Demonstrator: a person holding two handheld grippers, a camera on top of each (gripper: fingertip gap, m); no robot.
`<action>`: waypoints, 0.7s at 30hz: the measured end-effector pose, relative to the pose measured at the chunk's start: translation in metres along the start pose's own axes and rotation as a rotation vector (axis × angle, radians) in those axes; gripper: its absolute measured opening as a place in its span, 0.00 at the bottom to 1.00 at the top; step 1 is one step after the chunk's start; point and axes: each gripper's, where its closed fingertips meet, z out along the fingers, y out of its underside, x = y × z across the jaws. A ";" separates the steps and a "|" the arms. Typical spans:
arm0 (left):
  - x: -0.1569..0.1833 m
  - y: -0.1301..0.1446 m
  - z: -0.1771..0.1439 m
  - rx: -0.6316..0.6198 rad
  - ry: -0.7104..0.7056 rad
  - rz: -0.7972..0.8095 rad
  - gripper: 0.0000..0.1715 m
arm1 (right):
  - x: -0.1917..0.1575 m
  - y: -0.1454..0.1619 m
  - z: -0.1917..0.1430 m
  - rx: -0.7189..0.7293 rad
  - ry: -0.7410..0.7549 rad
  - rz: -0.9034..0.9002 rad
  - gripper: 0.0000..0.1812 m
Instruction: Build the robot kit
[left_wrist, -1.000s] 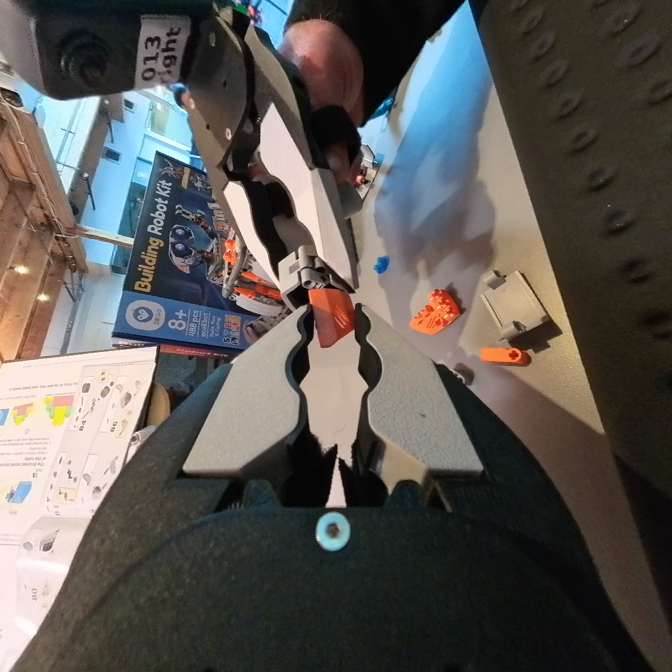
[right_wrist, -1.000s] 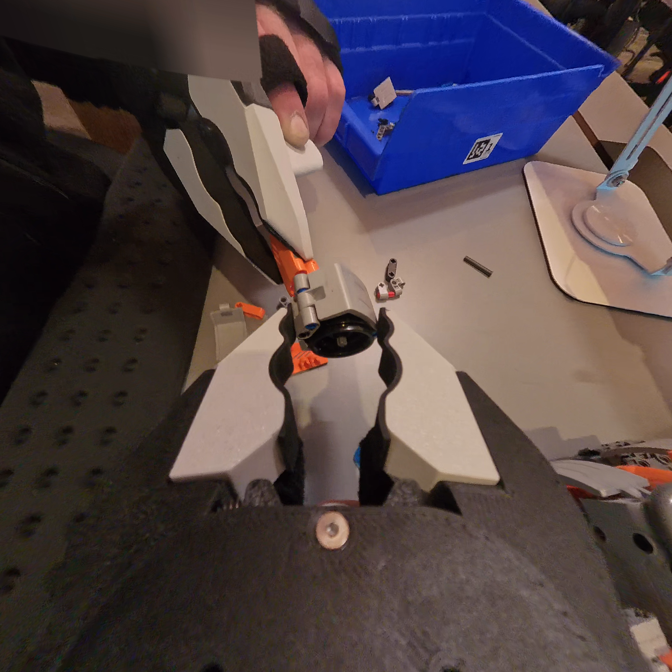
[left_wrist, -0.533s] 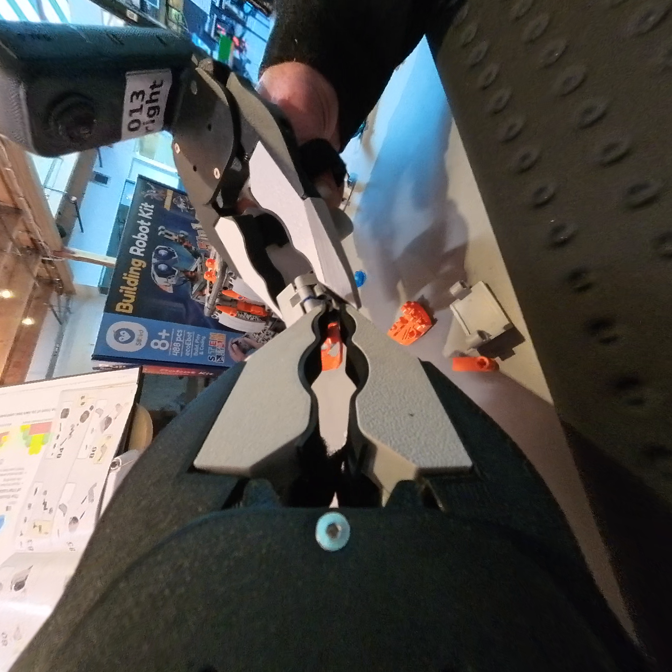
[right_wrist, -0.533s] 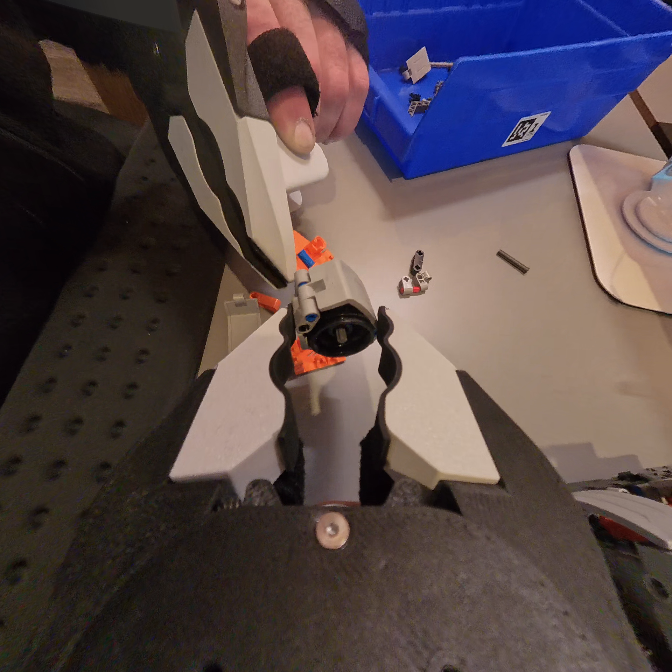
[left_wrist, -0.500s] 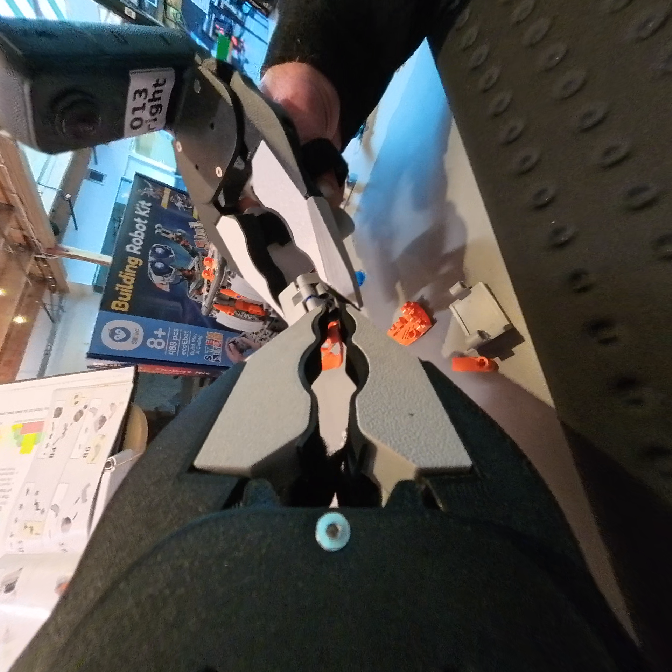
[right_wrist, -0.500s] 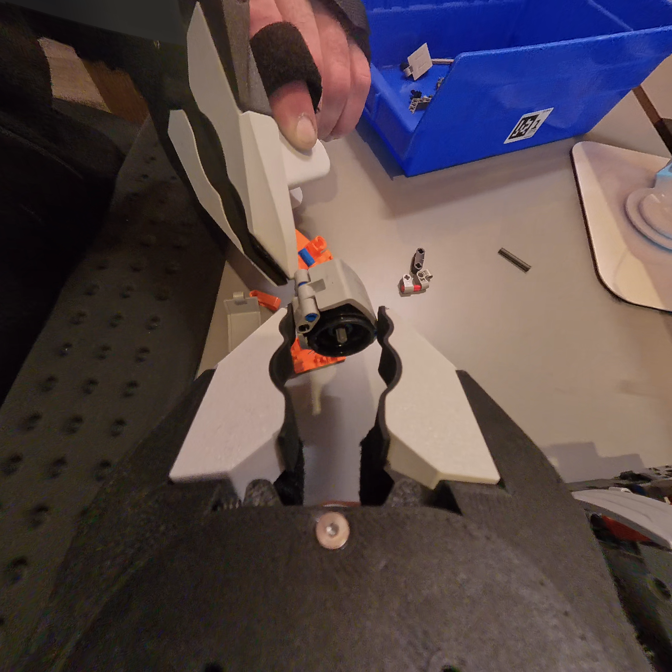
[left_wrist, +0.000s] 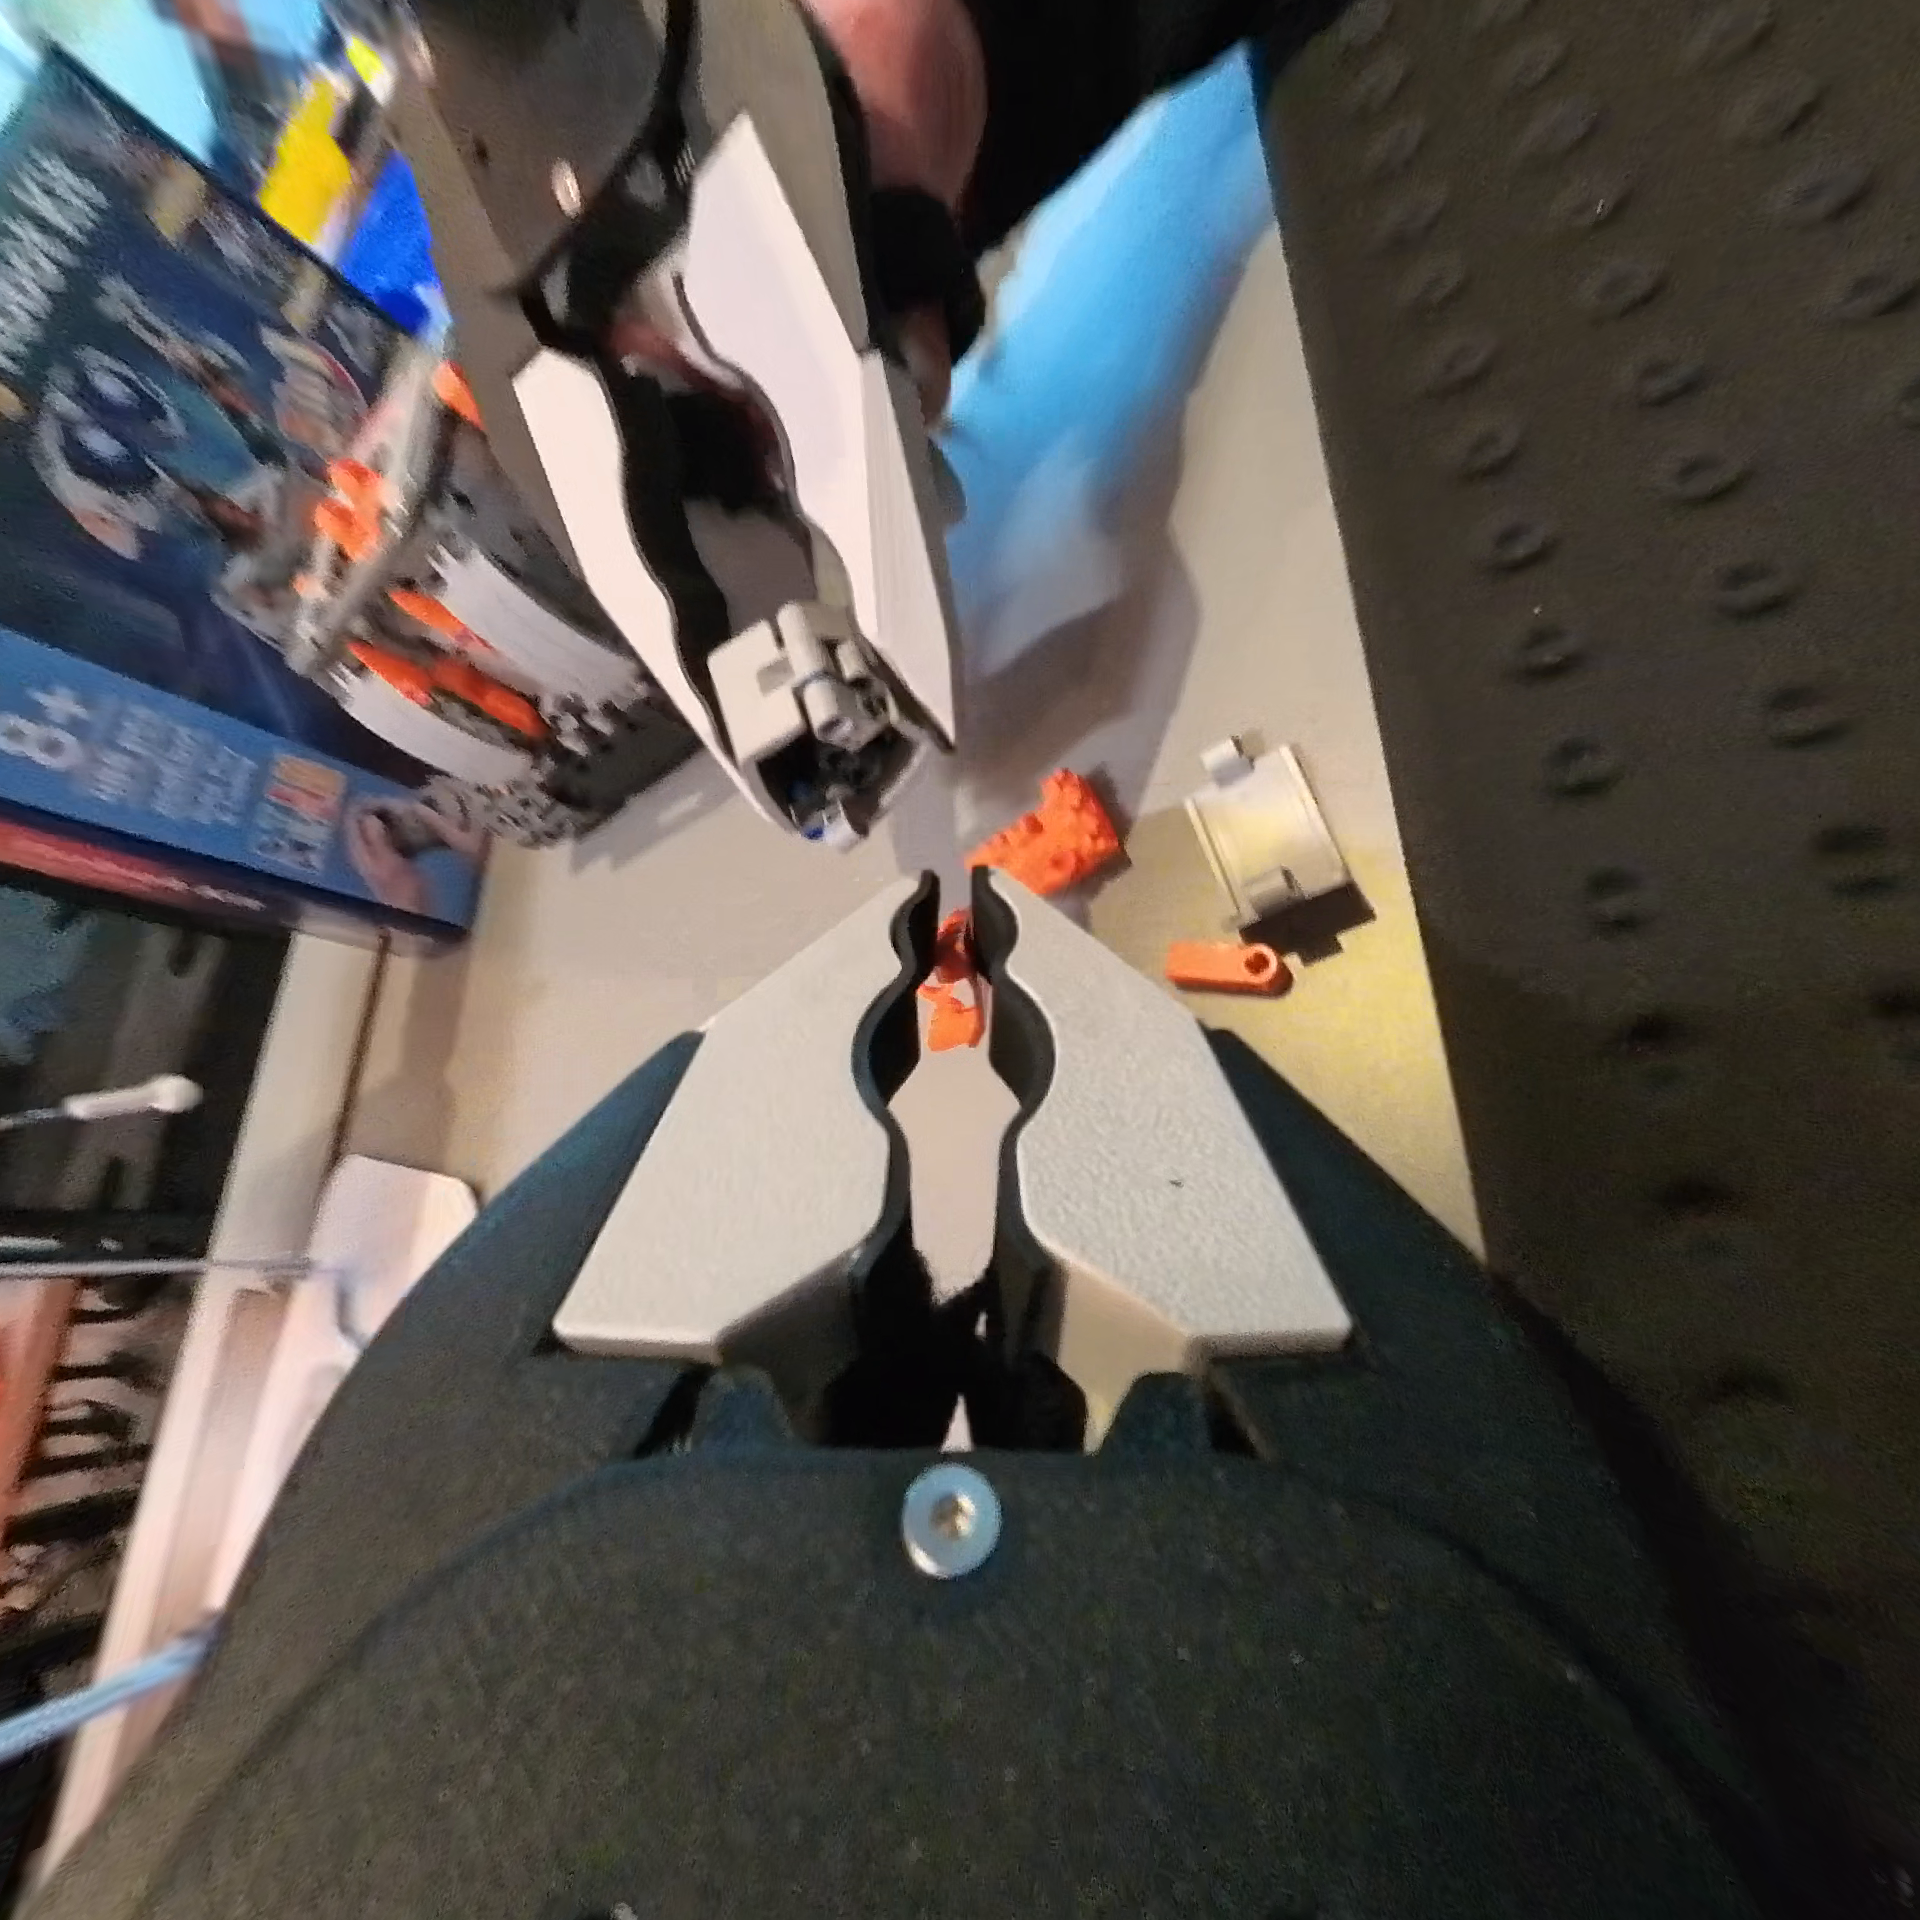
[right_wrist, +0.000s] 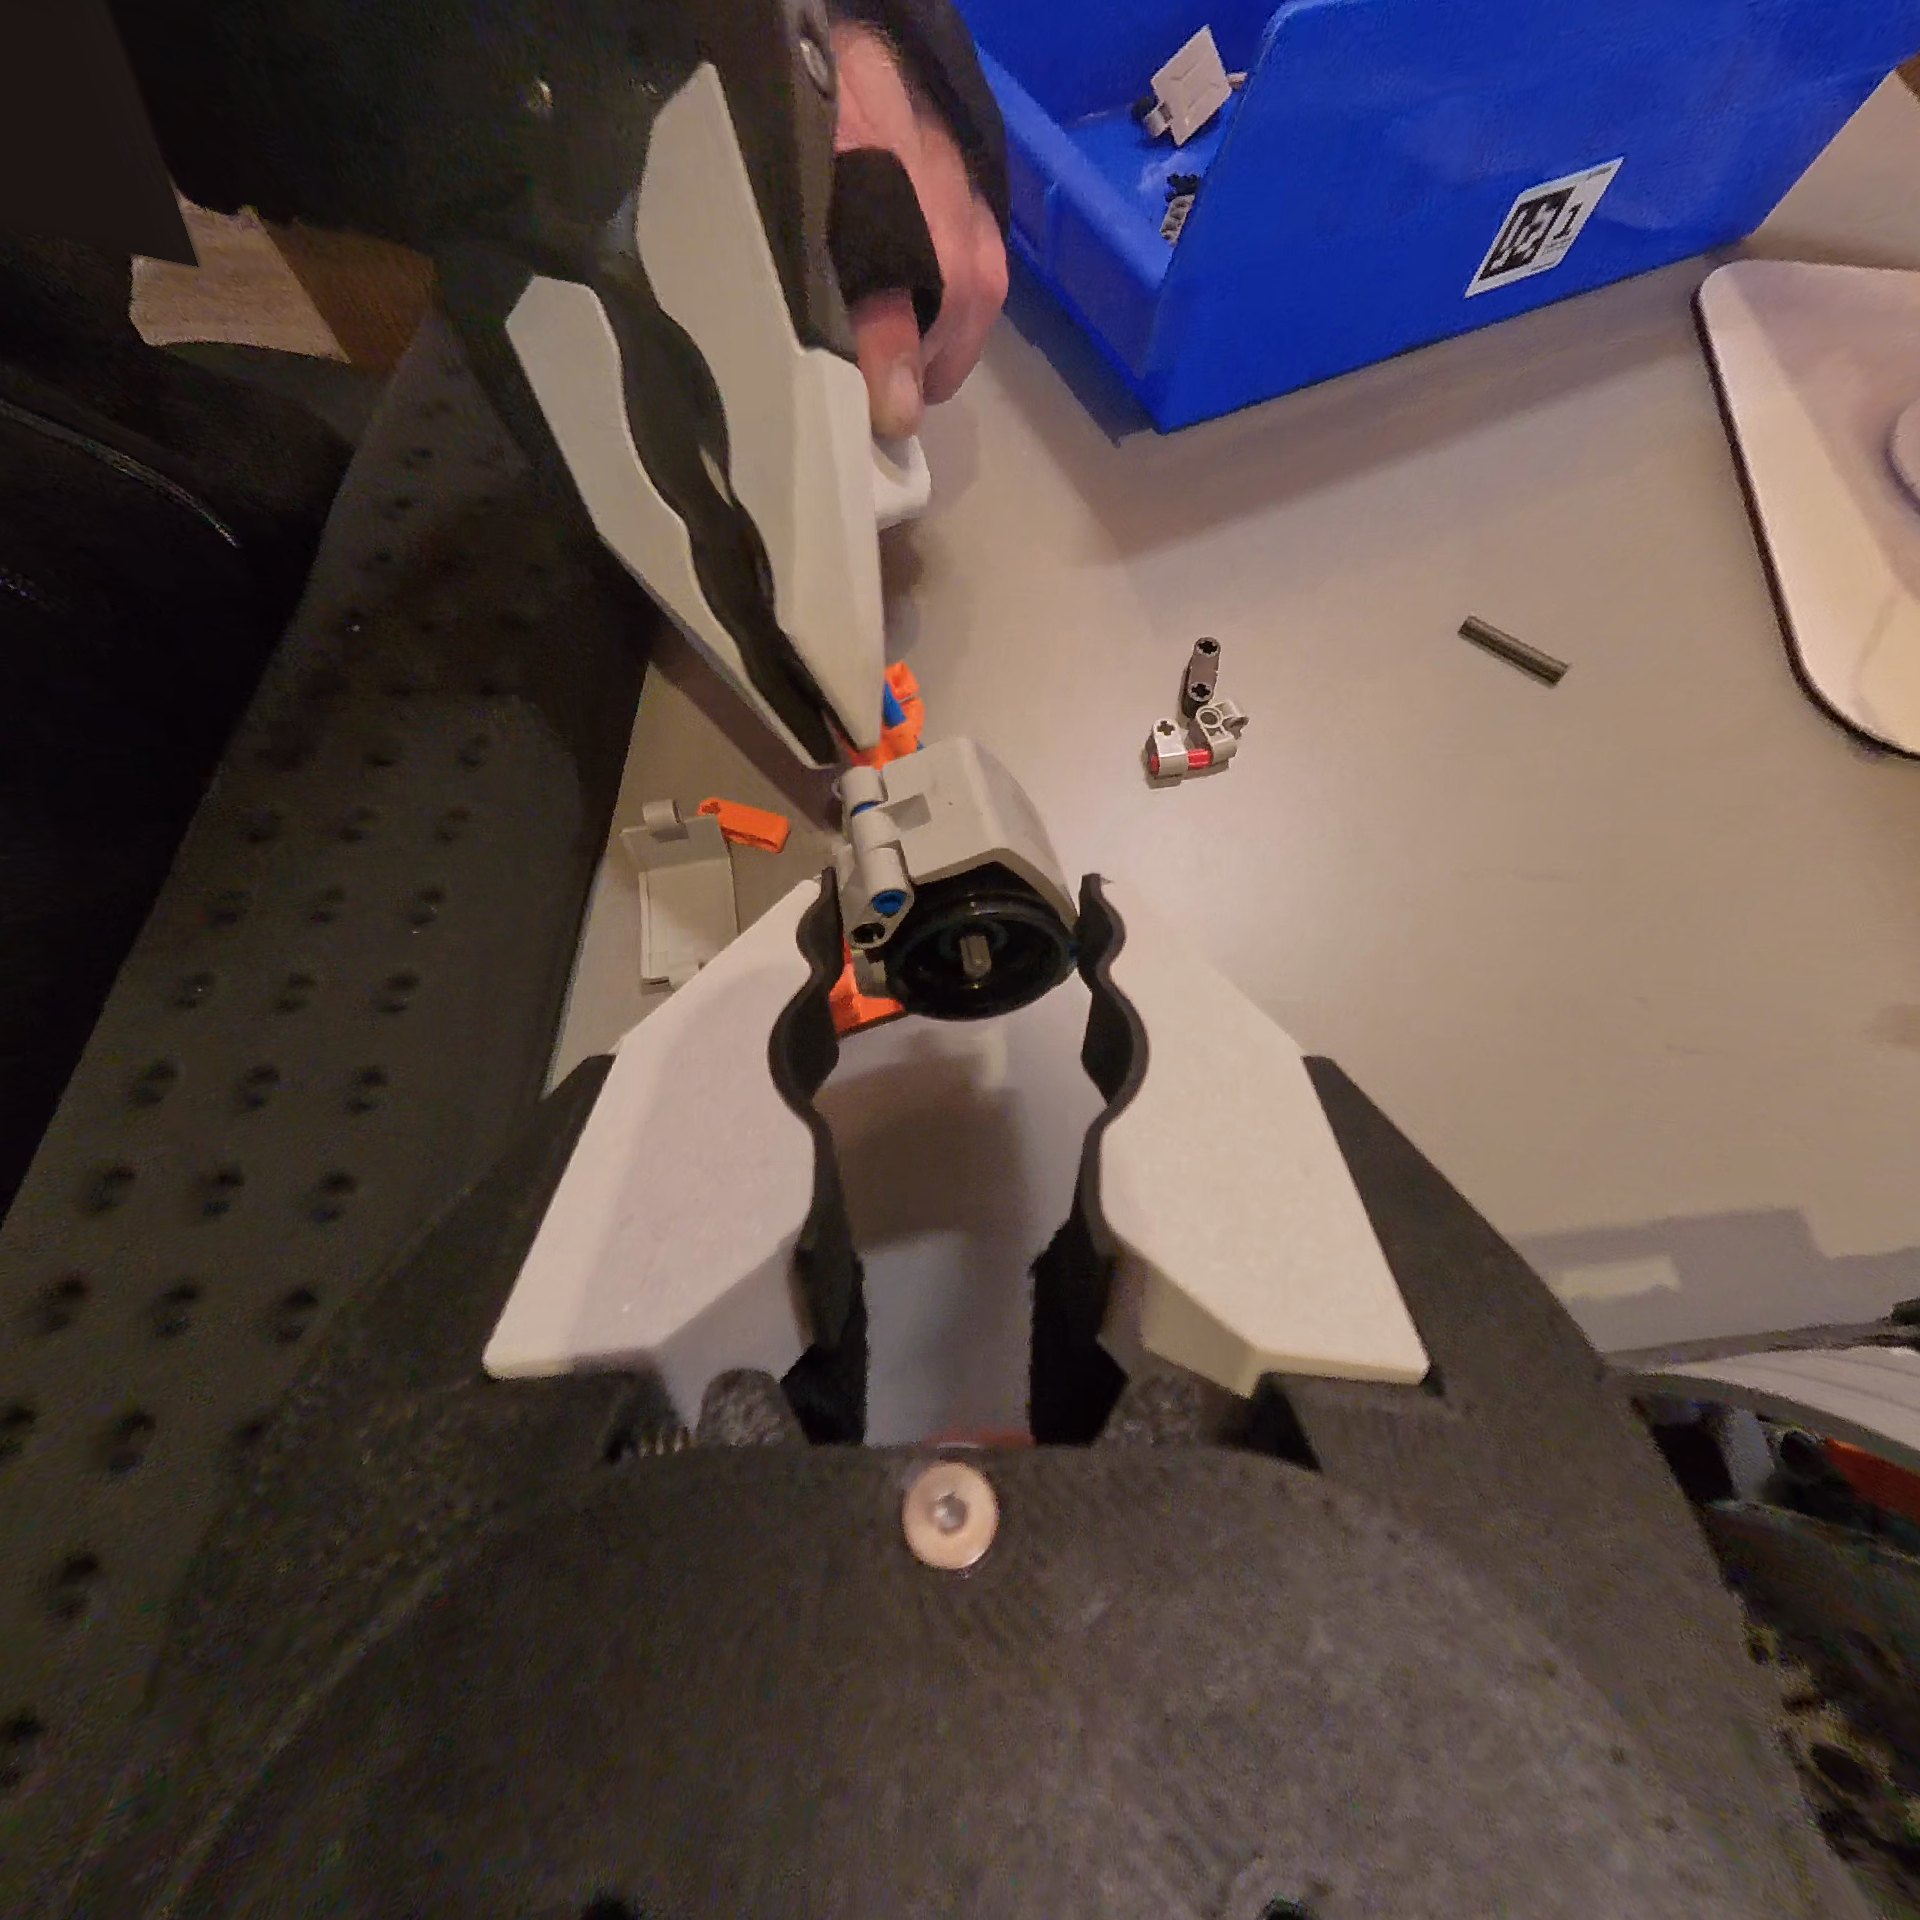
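Observation:
My left gripper is shut on a small orange piece with a blue pin, which also shows in the right wrist view. My right gripper is shut on a grey motor block with a black round face and a grey connector on its side. In the right wrist view the left gripper comes down from the upper left, its tips close to the top of the block. In the left wrist view the right gripper holds the block just above and left of my left fingertips.
An orange plate, a grey curved part and an orange beam lie on the grey table beside a black perforated mat. A kit box stands at the left. A blue bin, small grey connectors, a black axle and a white board lie further off. Left and right tips are no more than a few centimetres apart. The orange plate is about 5 cm from both grippers' fingertips.
The left gripper has swung and drawn back a little; the block now sits above and left of its tips with a small gap. The right gripper still holds the block.

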 end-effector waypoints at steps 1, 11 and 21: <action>0.002 0.008 0.002 -0.033 0.018 -0.020 0.02 | -0.001 0.002 0.002 -0.008 -0.003 0.000 0.24; 0.008 0.053 -0.007 -0.172 0.051 -0.175 0.12 | 0.000 0.005 0.003 -0.032 0.001 0.003 0.24; 0.010 0.059 -0.005 -0.247 0.098 -0.154 0.18 | -0.001 0.005 0.004 -0.035 0.003 -0.005 0.24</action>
